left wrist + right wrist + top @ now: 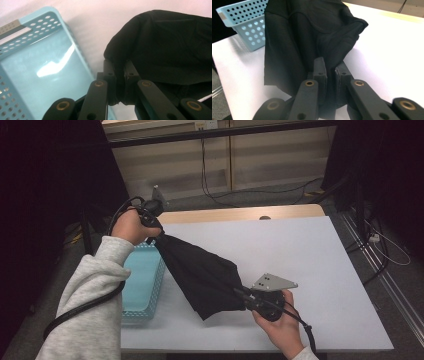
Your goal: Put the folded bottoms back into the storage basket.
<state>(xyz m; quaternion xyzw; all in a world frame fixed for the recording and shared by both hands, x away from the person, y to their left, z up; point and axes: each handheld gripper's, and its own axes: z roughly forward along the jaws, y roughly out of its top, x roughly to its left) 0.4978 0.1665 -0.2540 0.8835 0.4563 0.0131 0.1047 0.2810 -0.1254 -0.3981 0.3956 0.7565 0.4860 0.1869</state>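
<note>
Left gripper (156,226) at ten o'clock and right gripper (243,292) at five o'clock both clench the black cloth (202,272) stretched over the white worktop (310,260); blue basket (145,285) at nine o'clock.

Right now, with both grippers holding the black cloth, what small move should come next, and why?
Probably swing the cloth left over the basket and lower it. The left gripper and right gripper both pinch it, stretched in the air just beside the basket, which looks empty, so that seems the likely place for it.
</note>
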